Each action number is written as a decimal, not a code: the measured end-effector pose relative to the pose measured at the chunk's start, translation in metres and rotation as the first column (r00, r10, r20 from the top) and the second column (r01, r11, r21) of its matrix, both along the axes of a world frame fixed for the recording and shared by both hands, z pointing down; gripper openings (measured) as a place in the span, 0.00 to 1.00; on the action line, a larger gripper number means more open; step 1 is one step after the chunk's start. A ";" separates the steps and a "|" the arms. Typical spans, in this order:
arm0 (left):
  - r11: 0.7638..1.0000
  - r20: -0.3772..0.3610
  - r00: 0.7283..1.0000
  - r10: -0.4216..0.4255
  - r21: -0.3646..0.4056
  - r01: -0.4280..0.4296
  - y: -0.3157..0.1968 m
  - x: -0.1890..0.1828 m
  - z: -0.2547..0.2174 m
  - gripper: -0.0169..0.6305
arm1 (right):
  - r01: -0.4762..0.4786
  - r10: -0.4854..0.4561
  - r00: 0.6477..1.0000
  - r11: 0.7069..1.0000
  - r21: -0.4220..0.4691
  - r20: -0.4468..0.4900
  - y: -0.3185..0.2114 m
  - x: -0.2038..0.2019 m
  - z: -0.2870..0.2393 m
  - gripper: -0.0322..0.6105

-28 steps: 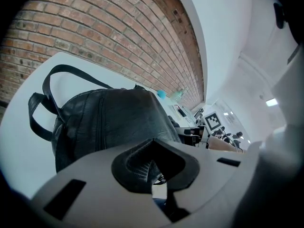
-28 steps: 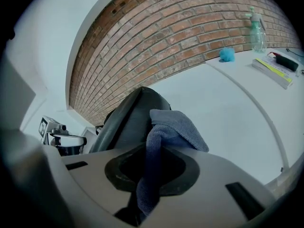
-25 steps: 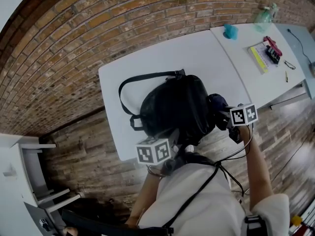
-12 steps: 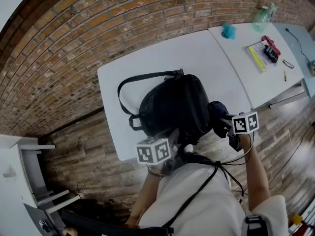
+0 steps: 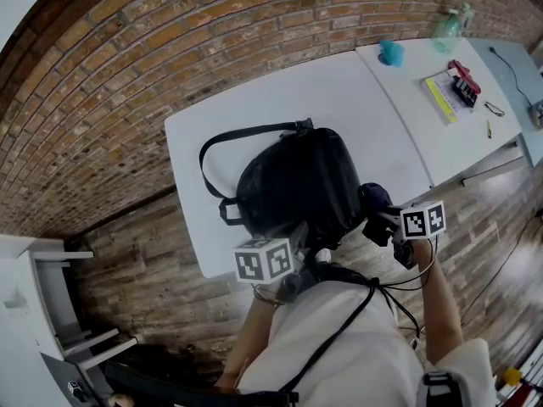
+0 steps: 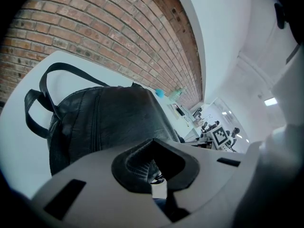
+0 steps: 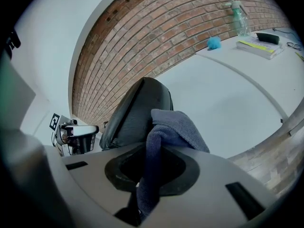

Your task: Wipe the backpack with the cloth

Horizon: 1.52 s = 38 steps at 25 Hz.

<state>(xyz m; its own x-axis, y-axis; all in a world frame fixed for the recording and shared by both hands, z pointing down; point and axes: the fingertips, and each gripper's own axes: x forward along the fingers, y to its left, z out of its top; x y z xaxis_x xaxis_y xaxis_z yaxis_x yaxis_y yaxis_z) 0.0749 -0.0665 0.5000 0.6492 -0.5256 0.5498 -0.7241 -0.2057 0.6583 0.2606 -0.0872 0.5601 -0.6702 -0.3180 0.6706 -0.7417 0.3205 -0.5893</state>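
A black leather backpack lies on the white table, its strap looping to the left. My left gripper sits at the backpack's near edge; in the left gripper view the left gripper is shut on a fold of the backpack. My right gripper is at the backpack's right side, shut on a dark blue cloth. In the right gripper view the cloth bunches over the right gripper and rests against the backpack.
A second white table adjoins on the right, with a teal object, a spray bottle, a yellow-edged book and small items. A brick wall stands behind. A white shelf unit is at the lower left.
My right gripper has slid the cloth down the backpack's right side toward the near table edge. The left gripper has kept its hold in the same place.
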 end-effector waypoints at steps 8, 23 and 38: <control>1.000 -0.001 1.000 -0.003 0.004 0.003 -0.002 0.001 -0.001 0.03 | 0.011 -0.011 1.000 1.000 -0.008 -0.001 0.003 0.002 0.002 0.14; 1.000 0.014 1.000 -0.019 0.018 0.018 -0.005 -0.005 -0.007 0.03 | 0.207 -0.161 0.968 0.946 0.251 -0.192 -0.117 -0.025 -0.052 0.14; 0.999 0.015 0.999 -0.037 0.014 0.037 -0.010 -0.011 -0.009 0.03 | 0.339 -0.236 0.916 0.888 0.311 -0.325 -0.194 -0.066 -0.049 0.14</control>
